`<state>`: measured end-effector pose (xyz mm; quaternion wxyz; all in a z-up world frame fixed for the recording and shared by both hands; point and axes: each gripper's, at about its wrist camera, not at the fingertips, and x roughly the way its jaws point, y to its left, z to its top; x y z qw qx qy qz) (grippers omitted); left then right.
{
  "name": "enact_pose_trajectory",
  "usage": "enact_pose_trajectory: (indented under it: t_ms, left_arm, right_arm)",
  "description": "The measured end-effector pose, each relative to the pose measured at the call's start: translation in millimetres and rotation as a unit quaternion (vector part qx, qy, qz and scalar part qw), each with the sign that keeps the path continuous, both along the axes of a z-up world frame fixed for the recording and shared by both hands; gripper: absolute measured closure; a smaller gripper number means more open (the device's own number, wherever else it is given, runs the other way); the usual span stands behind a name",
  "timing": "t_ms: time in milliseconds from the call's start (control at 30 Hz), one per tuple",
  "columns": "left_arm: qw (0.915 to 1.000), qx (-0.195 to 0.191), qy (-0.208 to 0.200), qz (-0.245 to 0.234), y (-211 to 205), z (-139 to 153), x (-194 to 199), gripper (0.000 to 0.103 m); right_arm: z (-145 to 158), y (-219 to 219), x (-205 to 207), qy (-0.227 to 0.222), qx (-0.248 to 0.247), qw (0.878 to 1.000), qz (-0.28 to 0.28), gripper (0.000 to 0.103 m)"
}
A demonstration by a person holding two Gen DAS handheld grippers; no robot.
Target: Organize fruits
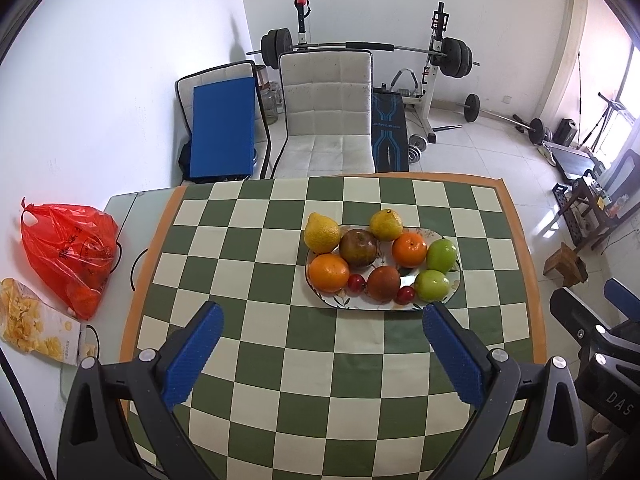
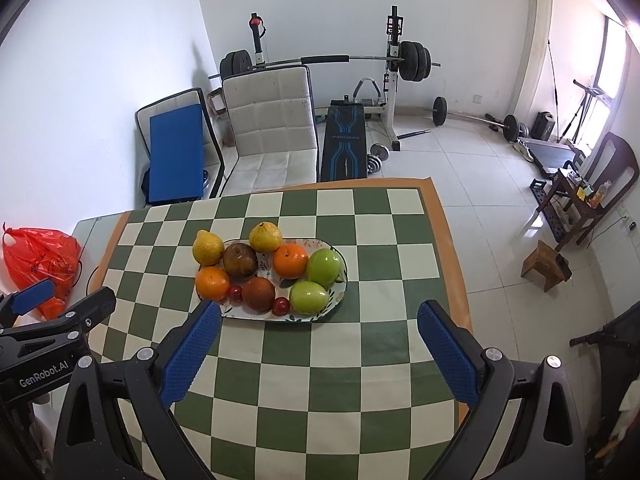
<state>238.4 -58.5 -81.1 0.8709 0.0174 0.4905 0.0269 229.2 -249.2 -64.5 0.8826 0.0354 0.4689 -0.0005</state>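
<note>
A table covered by a green and cream checkered cloth point(image 1: 320, 360) with an orange border fills the lower part of both views. Beyond its far edge stands a white padded chair point(image 1: 326, 112), and behind that a barbell rack point(image 1: 368, 46) against the wall.

The left gripper point(image 1: 322, 318) hangs above the near part of the cloth with its blue-padded fingers spread wide, holding nothing. The right gripper point(image 2: 319, 317) is likewise wide open and empty, just beside the left one.

An oval patterned plate point(image 1: 454, 284) sits on the cloth, past the fingertips of both grippers. Heaped on it are two yellow pears point(image 1: 321, 232) at the far edge, two oranges point(image 1: 329, 273), a dark red-brown apple point(image 1: 358, 248) between them, a second brown fruit point(image 1: 383, 283) nearer, two green apples point(image 1: 441, 255) at the right end, and two small red fruits point(image 1: 356, 283) along the near rim.

Off the cloth to the left lie a red plastic bag point(image 1: 68, 248) and a snack packet point(image 1: 32, 322)
</note>
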Motion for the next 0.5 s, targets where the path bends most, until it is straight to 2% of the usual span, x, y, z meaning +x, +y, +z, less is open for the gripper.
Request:
enact_pose_trajectory:
  t_ms: [500]
  left_arm:
    - [1.0,-0.003,0.004,0.0,-0.6,-3.9,-0.9,0.001]
  right_arm:
    - [-5.5,-3.7,-7.0,0.006,-0.001,1.0,0.001,0.002]
